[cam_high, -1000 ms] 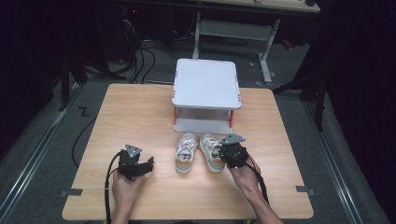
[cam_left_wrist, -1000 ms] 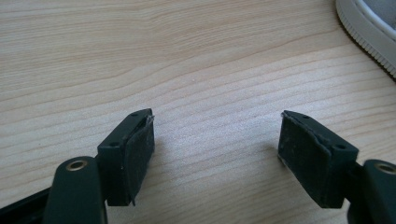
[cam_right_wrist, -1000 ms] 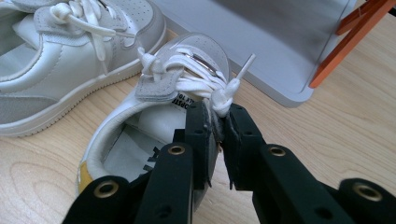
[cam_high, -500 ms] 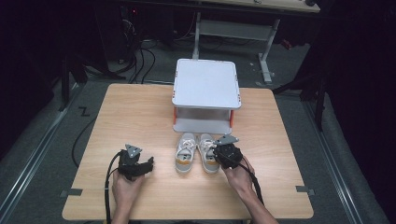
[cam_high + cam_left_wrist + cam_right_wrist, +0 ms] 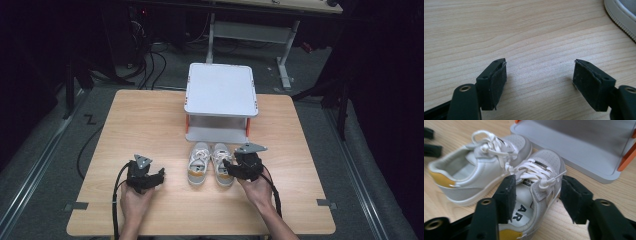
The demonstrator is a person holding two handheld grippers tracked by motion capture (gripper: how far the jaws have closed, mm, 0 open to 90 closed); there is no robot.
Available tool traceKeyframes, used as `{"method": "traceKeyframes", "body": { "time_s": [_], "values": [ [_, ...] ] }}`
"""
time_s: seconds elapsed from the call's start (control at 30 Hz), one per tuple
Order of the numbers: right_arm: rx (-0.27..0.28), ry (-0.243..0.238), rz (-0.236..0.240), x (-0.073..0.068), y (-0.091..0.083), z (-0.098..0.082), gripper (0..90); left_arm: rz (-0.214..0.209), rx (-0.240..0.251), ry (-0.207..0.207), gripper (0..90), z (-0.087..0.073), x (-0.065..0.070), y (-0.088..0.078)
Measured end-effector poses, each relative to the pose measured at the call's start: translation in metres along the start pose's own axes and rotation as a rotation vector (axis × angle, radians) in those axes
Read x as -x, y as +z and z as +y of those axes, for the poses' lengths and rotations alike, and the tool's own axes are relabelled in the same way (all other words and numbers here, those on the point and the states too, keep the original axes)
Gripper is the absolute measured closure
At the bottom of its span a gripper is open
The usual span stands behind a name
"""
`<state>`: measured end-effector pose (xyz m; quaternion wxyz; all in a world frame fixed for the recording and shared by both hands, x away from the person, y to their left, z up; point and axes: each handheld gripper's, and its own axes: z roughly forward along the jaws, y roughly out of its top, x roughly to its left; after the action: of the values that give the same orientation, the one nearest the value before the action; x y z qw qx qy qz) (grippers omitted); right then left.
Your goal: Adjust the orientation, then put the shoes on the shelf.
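Two small silver-white shoes with yellow heels stand side by side in front of the shelf: the left shoe and the right shoe. My right gripper is open at the right shoe's heel end. One jaw sits over the shoe's opening and the other outside its outer wall, neither pressing. My left gripper is open low over bare wood, left of the shoes. A strip of white sole shows at the top right of the left gripper view.
A white two-level shelf with orange posts stands at the back middle of the wooden table, just beyond the shoes' toes. Dark floor, cables and a desk frame surround the table.
The right gripper has shifted slightly left, onto the right shoe. The left gripper and both shoes have not moved.
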<state>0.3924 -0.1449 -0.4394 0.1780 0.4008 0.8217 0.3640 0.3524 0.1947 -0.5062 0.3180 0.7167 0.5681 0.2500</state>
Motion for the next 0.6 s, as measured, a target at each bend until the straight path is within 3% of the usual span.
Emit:
{"method": "traceKeyframes", "body": {
  "time_s": [0.1, 0.27, 0.37, 0.4, 0.43, 0.47, 0.53, 0.6],
  "values": [
    [0.042, 0.019, 0.035, 0.007, -0.009, -0.005, 42.4, 0.002, 0.000, -0.002, 27.4, 0.000, 0.000, 0.000],
    [0.100, 0.017, -0.002, 0.024, -0.021, -0.021, 46.2, 0.014, 0.010, -0.010, 32.0, -0.001, 0.000, -0.001],
    [0.126, 0.099, -0.013, 0.048, -0.027, -0.040, 48.0, 0.013, 0.009, -0.013, 32.0, -0.001, 0.000, -0.001],
    [0.103, 0.131, -0.047, 0.063, -0.027, -0.052, 48.4, 0.011, 0.009, -0.012, 31.4, -0.001, 0.000, -0.002],
    [0.086, 0.138, -0.070, 0.069, -0.026, -0.058, 48.3, 0.008, 0.009, -0.013, 30.3, -0.001, 0.000, -0.002],
    [0.086, 0.138, -0.070, 0.069, -0.026, -0.058, 48.3, 0.004, 0.005, -0.009, 30.3, -0.001, 0.000, -0.002],
    [0.053, 0.151, -0.128, 0.086, -0.024, -0.075, 47.9, -0.004, 0.003, -0.009, 26.8, -0.001, 0.001, -0.002],
    [0.047, 0.162, -0.137, 0.092, -0.024, -0.080, 47.6, -0.007, 0.006, -0.026, 25.6, -0.001, 0.002, -0.001]
  ]
}}
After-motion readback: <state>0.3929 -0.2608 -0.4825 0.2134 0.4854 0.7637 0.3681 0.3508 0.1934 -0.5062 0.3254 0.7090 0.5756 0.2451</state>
